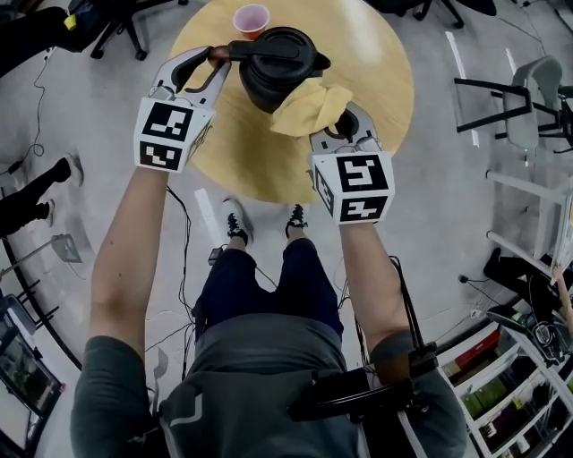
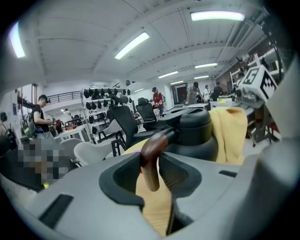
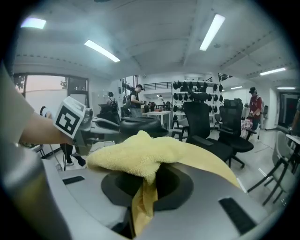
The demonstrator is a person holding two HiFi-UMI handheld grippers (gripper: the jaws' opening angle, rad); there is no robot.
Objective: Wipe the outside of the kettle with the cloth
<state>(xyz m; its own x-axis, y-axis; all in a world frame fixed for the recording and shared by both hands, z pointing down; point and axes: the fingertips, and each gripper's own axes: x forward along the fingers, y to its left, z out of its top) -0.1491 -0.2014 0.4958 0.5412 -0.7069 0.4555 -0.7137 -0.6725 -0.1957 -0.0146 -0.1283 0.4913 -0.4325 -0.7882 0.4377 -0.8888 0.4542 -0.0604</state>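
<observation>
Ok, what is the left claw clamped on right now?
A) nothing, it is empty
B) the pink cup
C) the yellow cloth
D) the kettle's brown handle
D: the left claw is shut on the kettle's brown handle, while the yellow cloth sits in the right claw.

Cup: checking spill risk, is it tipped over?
No, the cup stands upright on the table, beyond the kettle.
</observation>
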